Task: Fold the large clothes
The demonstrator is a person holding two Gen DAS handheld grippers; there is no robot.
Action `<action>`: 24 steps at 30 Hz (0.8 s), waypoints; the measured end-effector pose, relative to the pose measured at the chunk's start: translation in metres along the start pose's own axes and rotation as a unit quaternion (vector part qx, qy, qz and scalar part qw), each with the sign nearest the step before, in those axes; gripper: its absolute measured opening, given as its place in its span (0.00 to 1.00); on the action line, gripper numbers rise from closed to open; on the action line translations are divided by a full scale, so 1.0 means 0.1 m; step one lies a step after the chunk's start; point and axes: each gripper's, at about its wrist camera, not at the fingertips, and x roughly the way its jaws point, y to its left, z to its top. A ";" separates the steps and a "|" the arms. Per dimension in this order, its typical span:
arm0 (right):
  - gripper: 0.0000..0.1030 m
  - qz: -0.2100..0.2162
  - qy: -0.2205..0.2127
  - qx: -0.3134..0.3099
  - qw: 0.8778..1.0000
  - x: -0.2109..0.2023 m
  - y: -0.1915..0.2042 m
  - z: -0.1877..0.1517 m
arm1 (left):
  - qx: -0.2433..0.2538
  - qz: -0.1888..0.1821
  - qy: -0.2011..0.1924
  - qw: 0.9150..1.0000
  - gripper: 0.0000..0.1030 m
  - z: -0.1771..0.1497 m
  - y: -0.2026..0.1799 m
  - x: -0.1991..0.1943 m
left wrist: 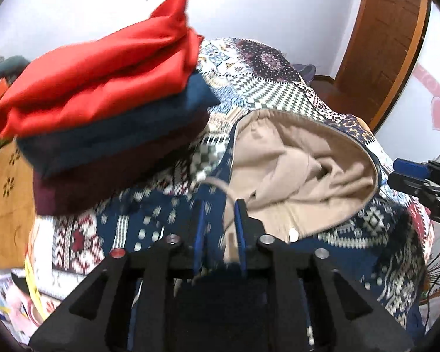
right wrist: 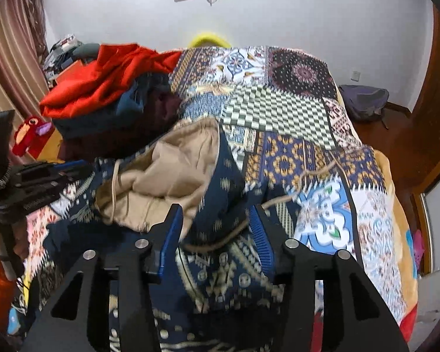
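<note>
The hoodie (right wrist: 220,270), dark blue with pale woven-look motifs and a beige lining, lies on the patchwork bed cover (right wrist: 278,108). Its hood (left wrist: 302,158) points away from both cameras toward the far end of the bed, mouth gaping so the lining shows; the body runs back toward the grippers, so the long axis goes near to far. The lower body is cut off under the gripper frames, and motion blur smears the pattern.

The left gripper (left wrist: 220,223) has its jaws slightly apart, just beside the hood's collar and a drawstring (left wrist: 220,186); no cloth is visibly pinched. The right gripper (right wrist: 217,234) stands spread, with a ridge of blue fabric between the jaws but not pressed by them.

A stack (left wrist: 108,111) of folded clothes, red on blue on maroon, sits on the bed to the left of the hood. A backpack (right wrist: 363,102) rests on the floor beyond.
</note>
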 end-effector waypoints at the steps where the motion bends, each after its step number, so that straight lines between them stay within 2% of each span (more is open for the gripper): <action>1: 0.45 0.003 -0.001 0.000 1.000 0.04 -0.01 0.05 | 0.003 -0.001 0.000 1.000 0.29 0.05 0.00 0.08; 2: 0.45 0.002 -0.002 0.000 1.000 0.07 -0.01 0.08 | 0.008 -0.002 -0.001 1.000 0.36 0.11 -0.02 0.14; 5: 0.46 -0.007 0.001 -0.001 1.000 0.21 -0.05 0.18 | 0.019 0.008 0.003 1.000 0.42 0.23 -0.05 0.34; 13: 0.46 0.014 0.049 0.037 0.998 0.69 -0.21 0.25 | -0.006 -0.006 0.057 0.998 0.43 0.35 0.09 1.00; 18: 0.46 0.024 0.058 0.051 0.997 0.84 -0.26 0.25 | -0.017 -0.005 0.065 0.998 0.43 0.34 0.15 1.17; 21: 0.45 0.032 0.055 0.057 0.996 0.87 -0.28 0.25 | -0.021 -0.006 0.060 0.998 0.31 0.34 0.17 1.18; 23: 0.33 0.034 0.046 0.064 0.996 0.85 -0.31 0.25 | -0.019 -0.007 0.055 0.998 0.17 0.33 0.18 1.16; 24: 0.20 0.036 0.045 0.067 0.996 0.84 -0.32 0.25 | -0.019 -0.010 0.054 0.998 0.14 0.33 0.18 1.14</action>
